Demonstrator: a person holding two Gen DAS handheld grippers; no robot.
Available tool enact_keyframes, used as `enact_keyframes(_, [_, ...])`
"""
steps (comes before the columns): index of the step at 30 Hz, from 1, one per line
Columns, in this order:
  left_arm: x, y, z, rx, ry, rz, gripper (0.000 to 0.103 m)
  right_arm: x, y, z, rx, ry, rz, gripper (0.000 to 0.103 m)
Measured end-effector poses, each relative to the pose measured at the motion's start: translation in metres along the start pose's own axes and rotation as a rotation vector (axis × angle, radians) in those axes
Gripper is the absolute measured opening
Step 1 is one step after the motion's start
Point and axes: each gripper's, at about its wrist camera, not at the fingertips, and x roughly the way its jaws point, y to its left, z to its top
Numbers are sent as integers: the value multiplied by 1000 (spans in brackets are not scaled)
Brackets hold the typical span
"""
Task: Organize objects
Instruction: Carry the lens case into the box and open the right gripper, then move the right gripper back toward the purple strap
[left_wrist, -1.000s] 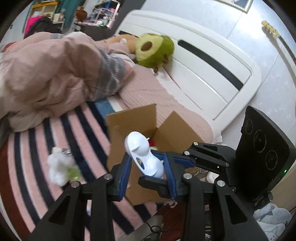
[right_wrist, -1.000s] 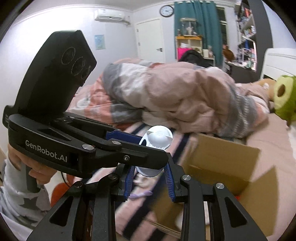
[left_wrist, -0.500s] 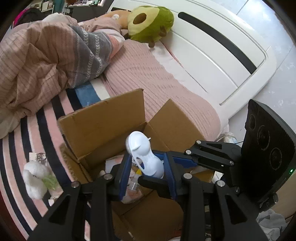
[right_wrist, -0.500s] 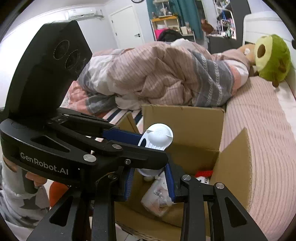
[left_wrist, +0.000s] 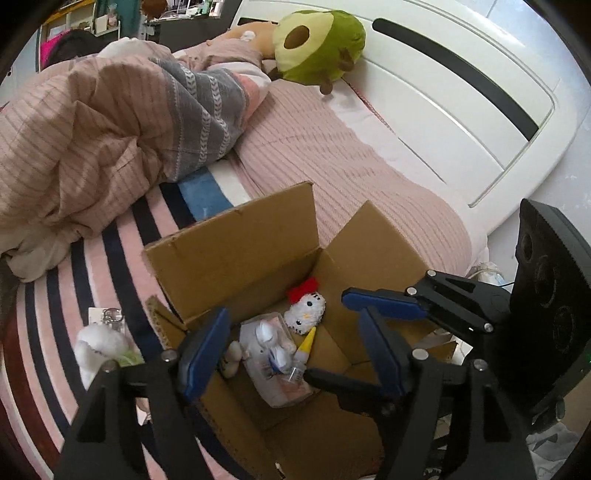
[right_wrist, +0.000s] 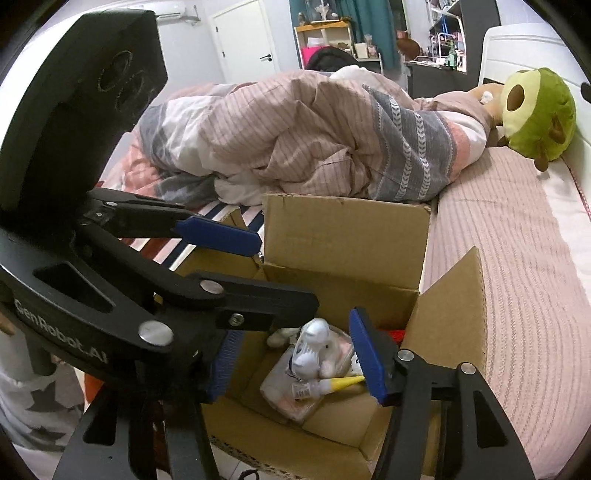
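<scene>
Both the left gripper (left_wrist: 291, 350) and right gripper (right_wrist: 295, 354) hover over the cardboard box (left_wrist: 236, 258), jaws opening and empty, the white toy (right_wrist: 312, 349) lying inside at 6 o'clock of its back flap.

A bed (left_wrist: 354, 173) in pink knit cover is filling the room, white headboard (left_wrist: 461, 96) standing behind; a teal curtain (right_wrist: 373, 33), perhaps covering a window, is hanging beside a white door (right_wrist: 243, 40).

Your way down into the cardboard box (left_wrist: 236, 254) is fenced by its upright flaps, and its floor is crowded with a cat plush (left_wrist: 306, 313), a wrapped packet (left_wrist: 273, 365) and a yellow-tipped bottle (right_wrist: 325, 386). Right of the box, the pink bedspread (right_wrist: 517, 266) lies bare; behind it the bunched quilt (right_wrist: 314, 144) blocks passage.
</scene>
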Motion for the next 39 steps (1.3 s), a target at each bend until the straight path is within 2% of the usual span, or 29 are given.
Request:
enact_keyframes(1, [-2,1,-1,-4,-5,3,72,-1,1,0,-1,-2,-7,56])
enact_keyframes(3, [-10,3,-3,-9,-22,16,82,-2,4,1,-7,-10,-15,58])
enact_keyframes(7, [-29,6,-10,-12,-69,26,82,-11,15,1,-19,-61,-10,64])
enact_keyframes(9, [-43,10,-16,-14,-101,22,82,-18,23,1,-26,-107,-12,72])
enact_keyframes(11, [-55,15,-23,-18,-126,25,82,-24,33,2,-28,-158,-5,85])
enact_keyframes(14, [-74,26,-34,-25,-158,47,83,-30,49,4,-18,-216,12,93])
enact_keyframes(17, [-94,41,-49,-37,-199,53,83,-29,64,8,-11,-246,-18,101])
enact_keyframes(22, [-117,71,-75,-78,-240,53,84,-17,98,12,-60,-251,-29,102])
enact_keyframes(28, [-134,117,-113,-135,-266,84,84,10,150,15,-159,-200,-54,102])
enact_keyframes(30, [-137,132,-127,-155,-269,100,84,19,166,12,-157,-201,-64,102])
enact_keyframes(35, [-134,163,-154,-190,-253,125,84,42,191,1,-120,-167,-17,102])
enact_keyframes(39, [-126,180,-170,-213,-226,135,84,56,205,-11,-101,-168,-42,101])
